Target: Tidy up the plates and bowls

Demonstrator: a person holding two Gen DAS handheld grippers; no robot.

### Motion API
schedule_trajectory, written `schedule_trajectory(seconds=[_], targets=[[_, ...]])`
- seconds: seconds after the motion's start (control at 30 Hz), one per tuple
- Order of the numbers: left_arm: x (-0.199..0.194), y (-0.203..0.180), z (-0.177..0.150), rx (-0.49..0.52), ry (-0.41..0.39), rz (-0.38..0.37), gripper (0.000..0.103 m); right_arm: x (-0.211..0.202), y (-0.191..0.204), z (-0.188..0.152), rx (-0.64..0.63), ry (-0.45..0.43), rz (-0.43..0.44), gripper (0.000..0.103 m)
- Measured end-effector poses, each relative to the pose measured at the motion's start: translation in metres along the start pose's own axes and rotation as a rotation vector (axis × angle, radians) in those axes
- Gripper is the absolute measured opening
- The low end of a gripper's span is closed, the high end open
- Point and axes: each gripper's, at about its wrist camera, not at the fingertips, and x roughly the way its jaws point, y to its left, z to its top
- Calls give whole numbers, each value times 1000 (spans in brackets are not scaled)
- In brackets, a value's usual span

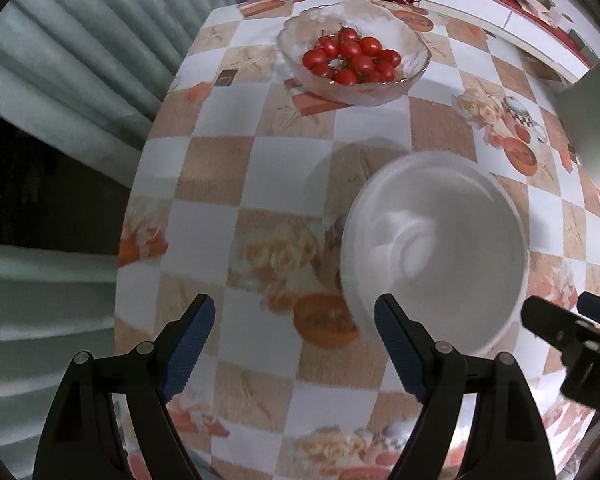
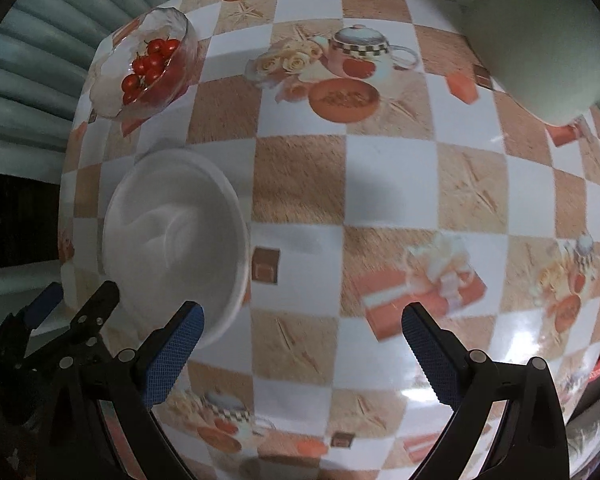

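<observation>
A white bowl point(image 1: 436, 248) stands upright on the checkered tablecloth; it also shows in the right wrist view point(image 2: 176, 236). My left gripper point(image 1: 294, 344) is open and empty, hovering just near of the bowl, its right finger beside the bowl's near rim. My right gripper point(image 2: 302, 354) is open and empty, to the right of the bowl, its left finger near the bowl's rim. A glass bowl of cherry tomatoes point(image 1: 354, 54) sits at the far side of the table, also seen in the right wrist view point(image 2: 146, 66).
A pale green rounded object point(image 2: 548, 36) stands at the table's far right. The table edge point(image 1: 140, 184) drops off on the left toward a ribbed curtain. Stools and a shelf lie beyond the table.
</observation>
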Motion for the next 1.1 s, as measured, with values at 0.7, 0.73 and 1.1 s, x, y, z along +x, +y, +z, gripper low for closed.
schedule_trajectory(seconds=[0.7, 0.73, 1.1], targets=[[44, -22, 31, 86, 52, -109, 35, 44, 26, 12, -41, 43, 85, 32], [44, -24, 31, 93, 50, -113, 30, 44, 27, 10, -43, 44, 93, 30], [39, -40, -4, 135, 58, -140, 27, 49, 31, -17, -93, 83, 85, 14]])
